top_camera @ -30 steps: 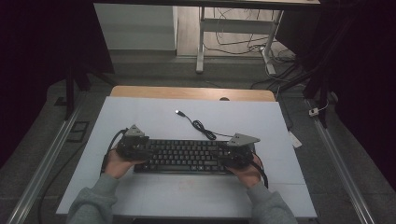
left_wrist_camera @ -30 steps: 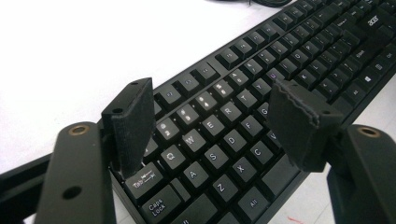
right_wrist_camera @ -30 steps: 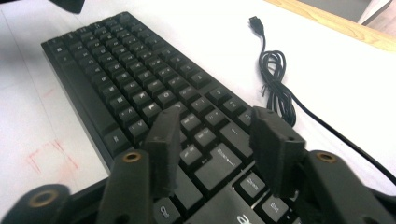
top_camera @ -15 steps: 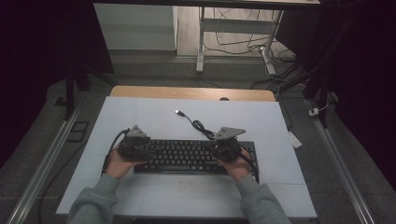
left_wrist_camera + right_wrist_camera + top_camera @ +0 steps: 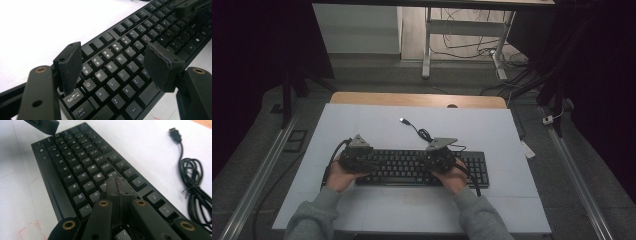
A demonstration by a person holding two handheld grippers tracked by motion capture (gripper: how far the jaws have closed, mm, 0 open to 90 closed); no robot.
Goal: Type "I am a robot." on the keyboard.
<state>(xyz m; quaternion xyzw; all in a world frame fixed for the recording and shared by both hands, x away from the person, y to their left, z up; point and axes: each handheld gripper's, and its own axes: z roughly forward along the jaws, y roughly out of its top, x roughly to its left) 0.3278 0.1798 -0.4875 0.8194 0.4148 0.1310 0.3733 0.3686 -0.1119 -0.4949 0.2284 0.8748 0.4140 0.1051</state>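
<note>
Left gripper spread wide over the keyboard, Tab key under one pad. Right gripper pressed together, tips down beside the J key.

Worktop: pale white-blue surface, wooden strip along the 12 o'clock edge. Black keyboard lies flat toward 6 o'clock, long axis running 9 to 3. Its black cable lies coiled just beyond at 12 o'clock, plug free on the surface.
</note>
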